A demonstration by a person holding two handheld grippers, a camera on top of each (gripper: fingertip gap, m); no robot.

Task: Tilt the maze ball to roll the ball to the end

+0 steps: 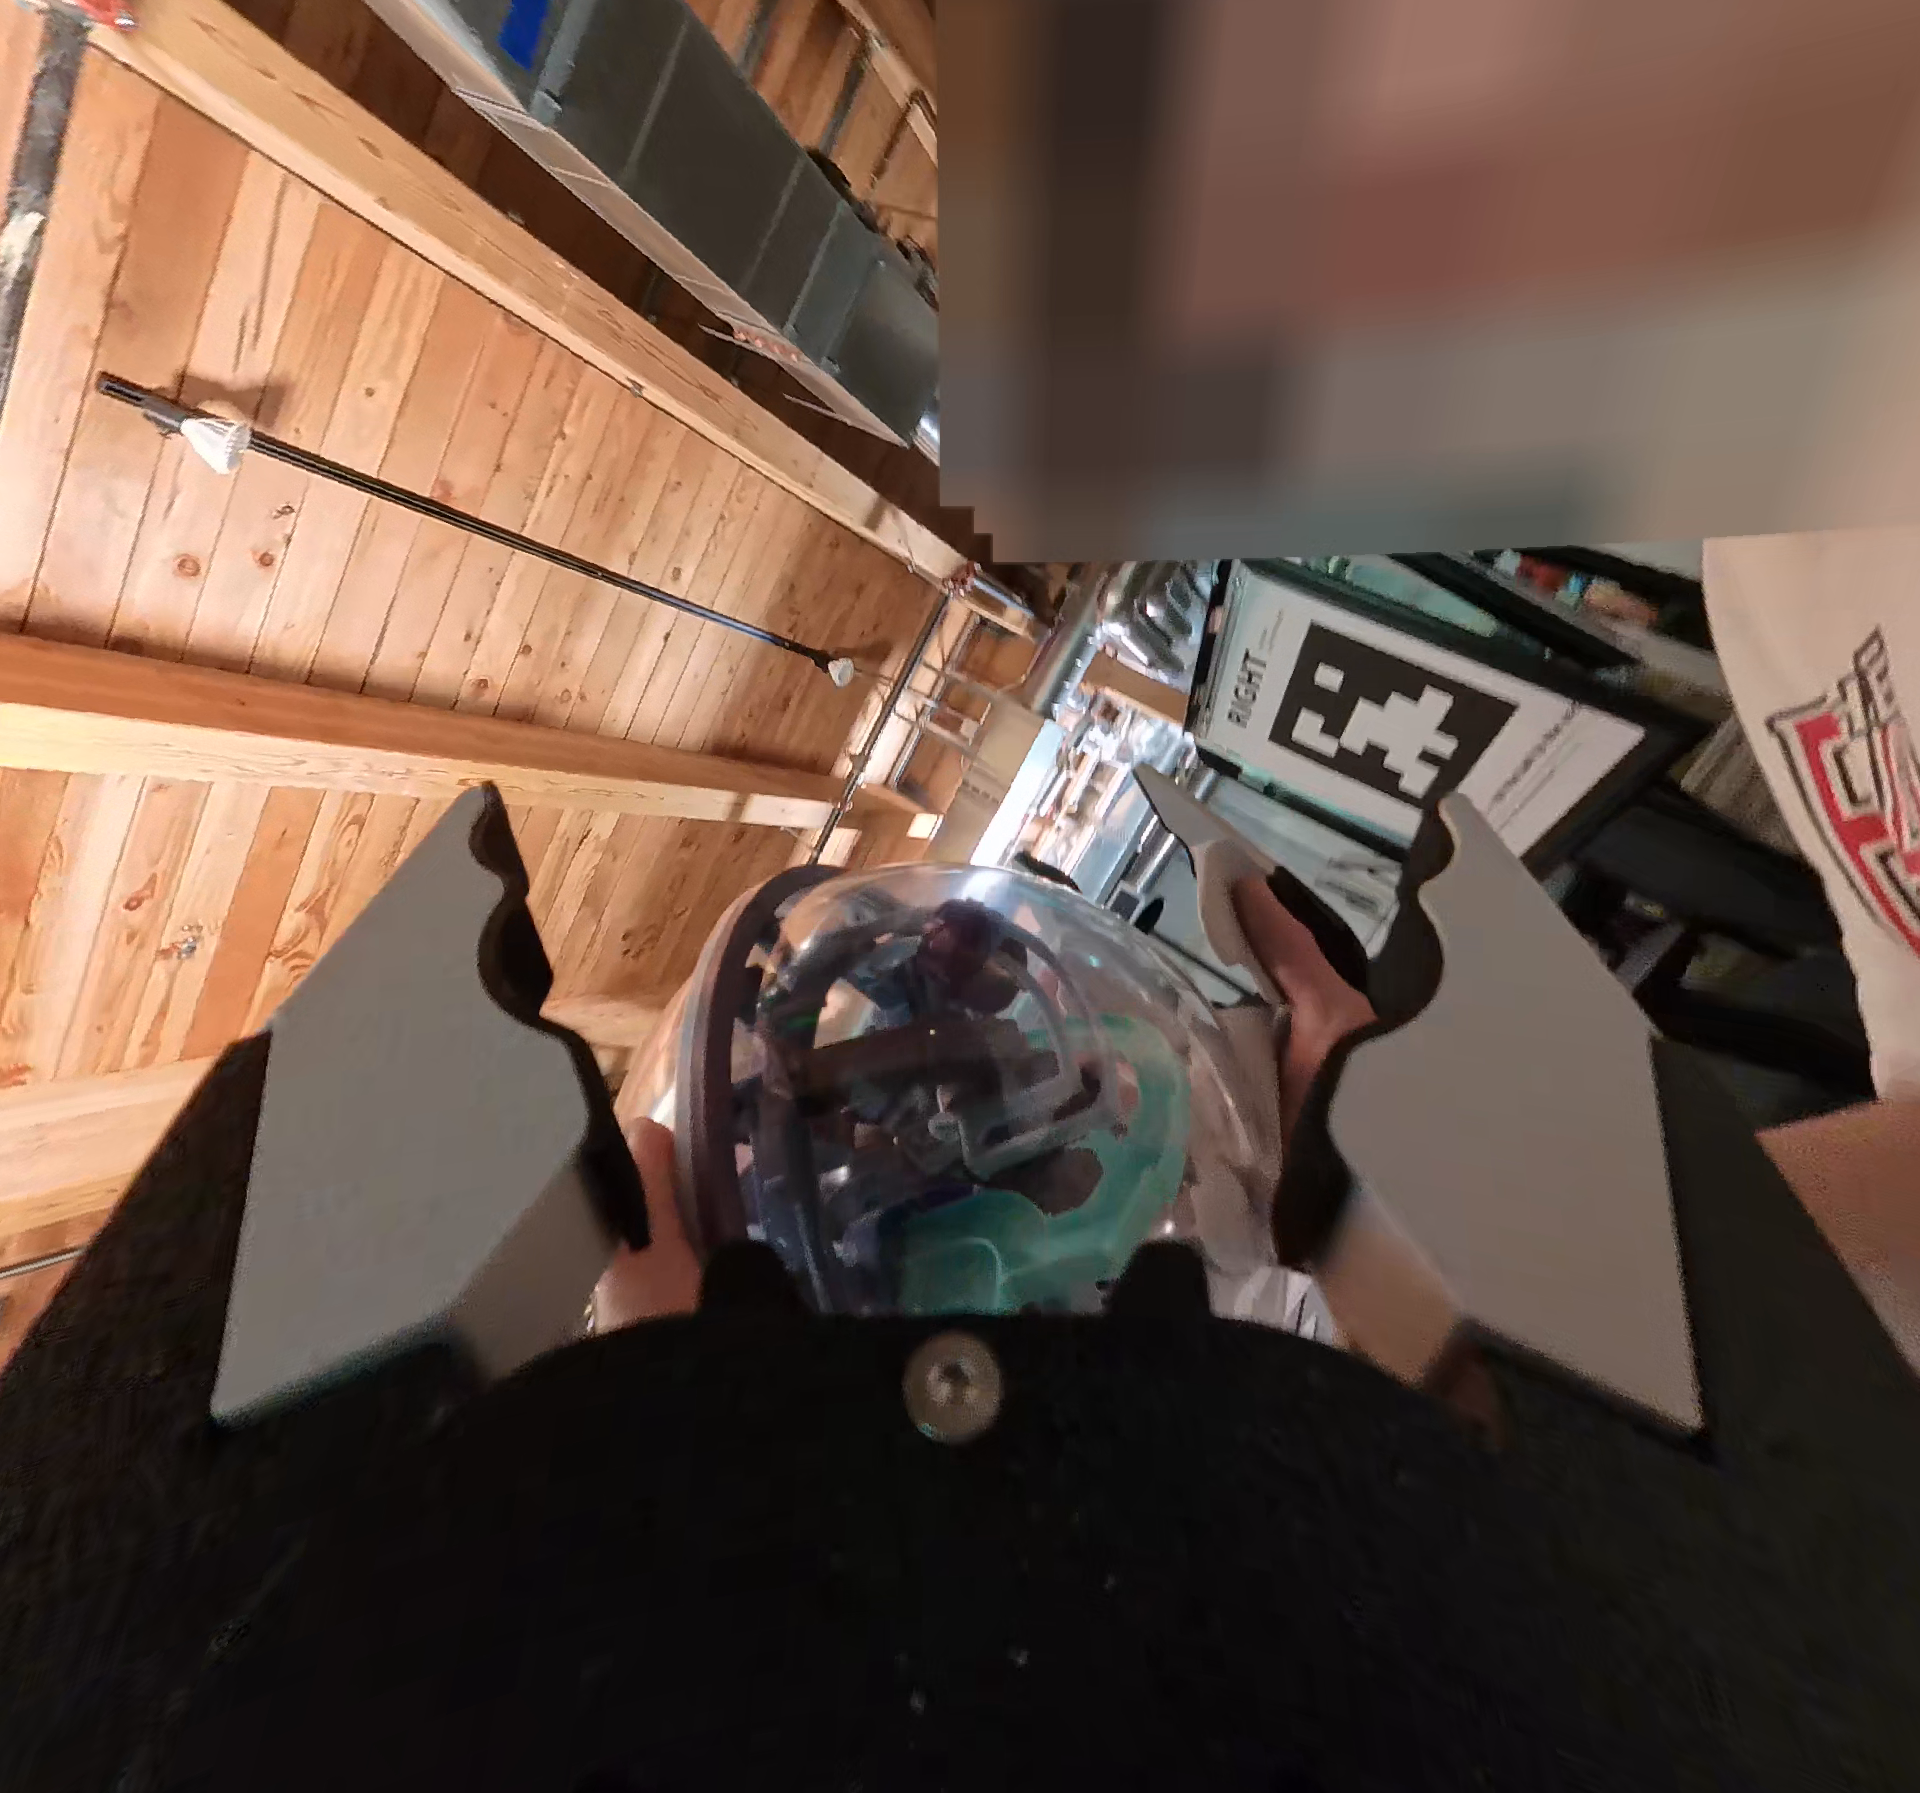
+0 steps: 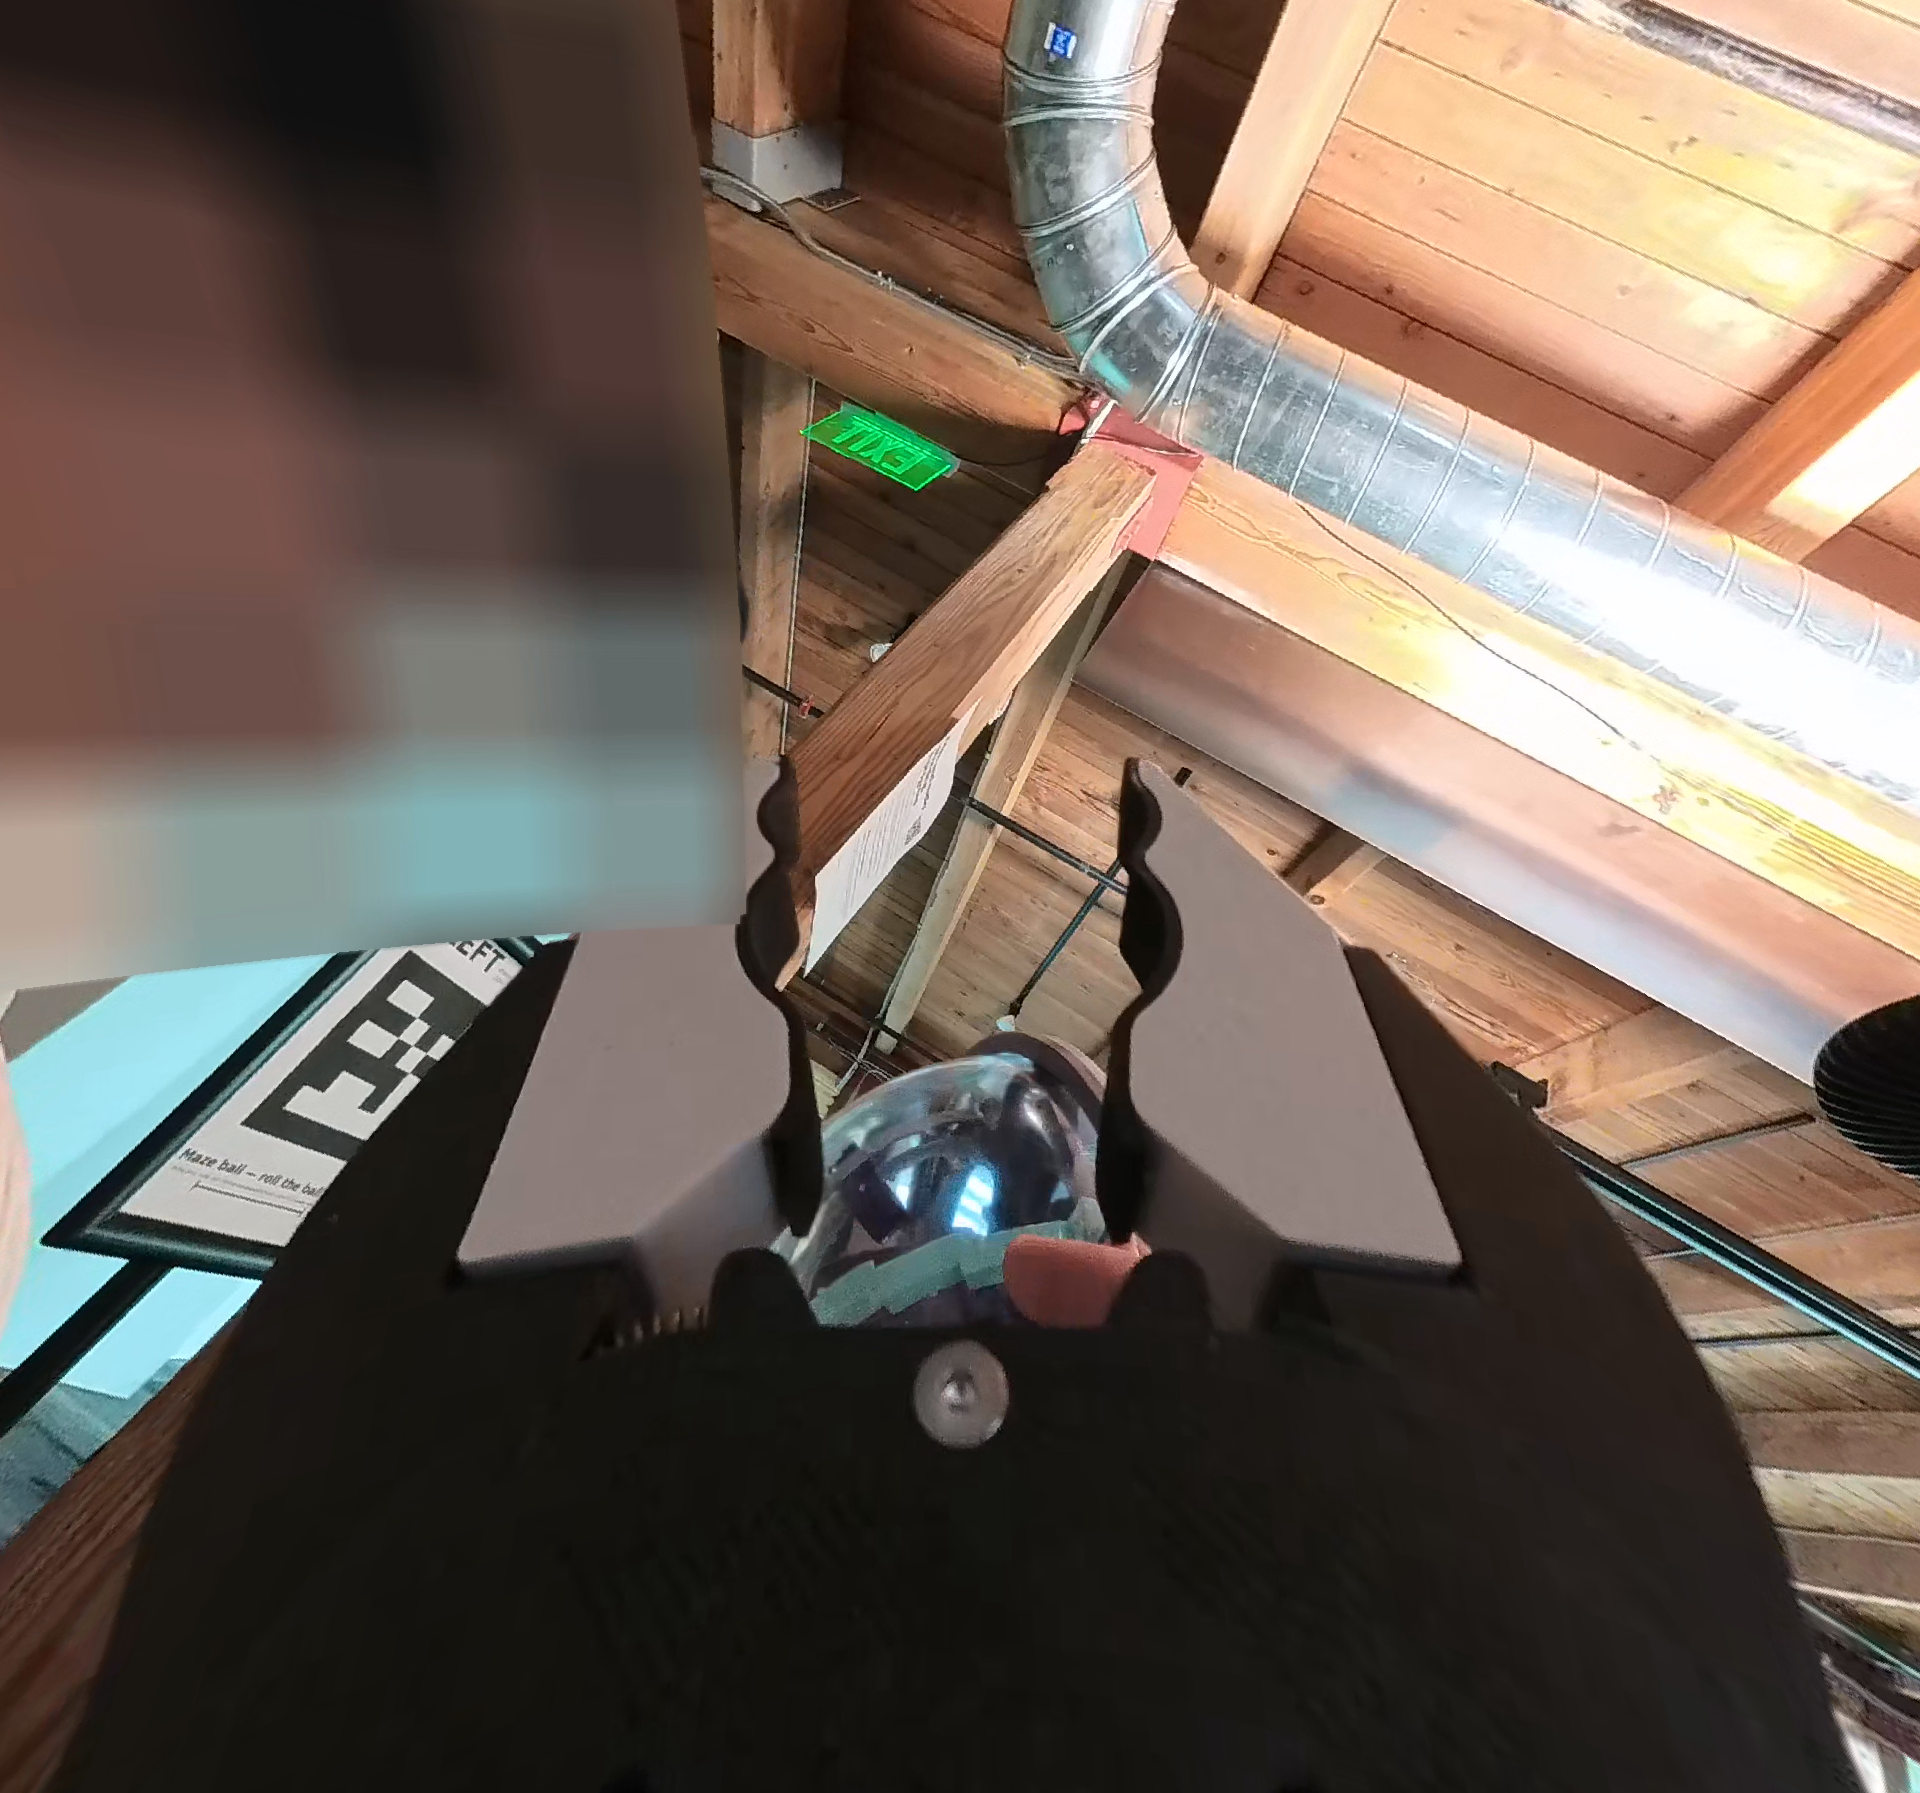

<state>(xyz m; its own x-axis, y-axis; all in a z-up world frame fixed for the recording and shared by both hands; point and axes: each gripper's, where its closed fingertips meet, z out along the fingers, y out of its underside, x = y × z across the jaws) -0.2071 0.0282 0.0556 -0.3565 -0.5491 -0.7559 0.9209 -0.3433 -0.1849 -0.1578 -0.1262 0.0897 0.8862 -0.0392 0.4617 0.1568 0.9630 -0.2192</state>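
Two wide blurred patches cover much of both views, and inside the clear plastic maze ball with dark and teal tracks (image 1: 935,1099) the small rolling ball cannot be made out. The sphere's lower part is cut off behind each gripper's black body.

Both cameras point steeply upward at a wooden plank ceiling (image 1: 312,393) and a silver spiral metal duct (image 2: 1351,434).

The left gripper (image 1: 961,1047) has its jaws spread wide, one on either side of the sphere; whether the pads actually press it is unclear. Bare fingertips (image 1: 665,1193) touch the sphere just beside the left pad, and a bare hand (image 1: 1309,985) shows at the right pad.

The right gripper (image 2: 956,1016) has its jaws partly apart, nothing between the tips; the maze ball (image 2: 935,1182) sits low near their base, with a fingertip (image 2: 1060,1276) against it.
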